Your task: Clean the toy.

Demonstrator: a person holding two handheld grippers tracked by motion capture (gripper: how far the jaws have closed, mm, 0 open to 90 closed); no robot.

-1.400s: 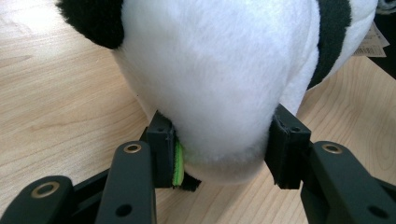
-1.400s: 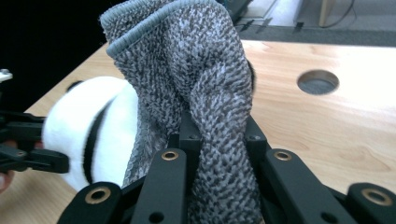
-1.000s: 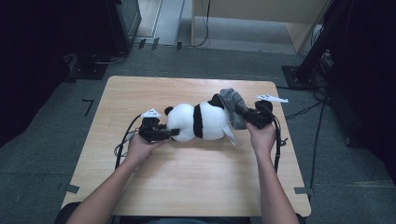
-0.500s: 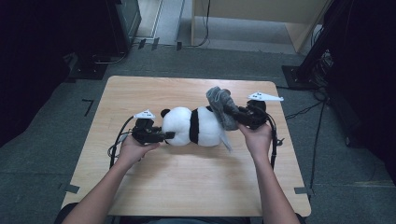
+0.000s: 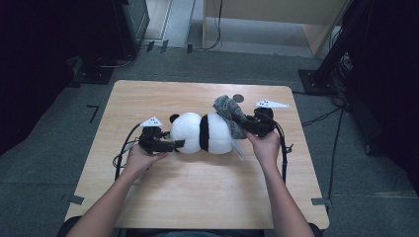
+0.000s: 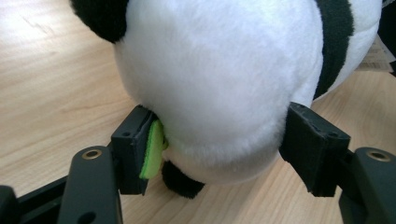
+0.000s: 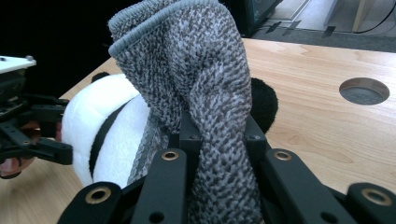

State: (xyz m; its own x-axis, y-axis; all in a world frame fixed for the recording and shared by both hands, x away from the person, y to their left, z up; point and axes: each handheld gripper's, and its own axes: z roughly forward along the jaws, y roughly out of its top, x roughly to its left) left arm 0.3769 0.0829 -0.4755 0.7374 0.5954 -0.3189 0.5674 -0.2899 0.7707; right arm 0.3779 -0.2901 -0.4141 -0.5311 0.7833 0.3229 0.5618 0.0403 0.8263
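High view showed the panda (image 5: 205,133) mid-table; the left gripper (image 5: 174,144) had just widened, freeing its head, while the right gripper (image 5: 245,124) stayed clamped on the grey sock (image 5: 228,109), probably mid-dressing.

front tabletop (image 5: 197,197): free | mid: plush panda (image 5: 205,133) blocks

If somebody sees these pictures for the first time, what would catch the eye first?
A plush panda lies on its side in the middle of the wooden table. The right tongs pinch a grey knitted cloth at the panda's right end. The left tongs, just opened, straddle its white head.
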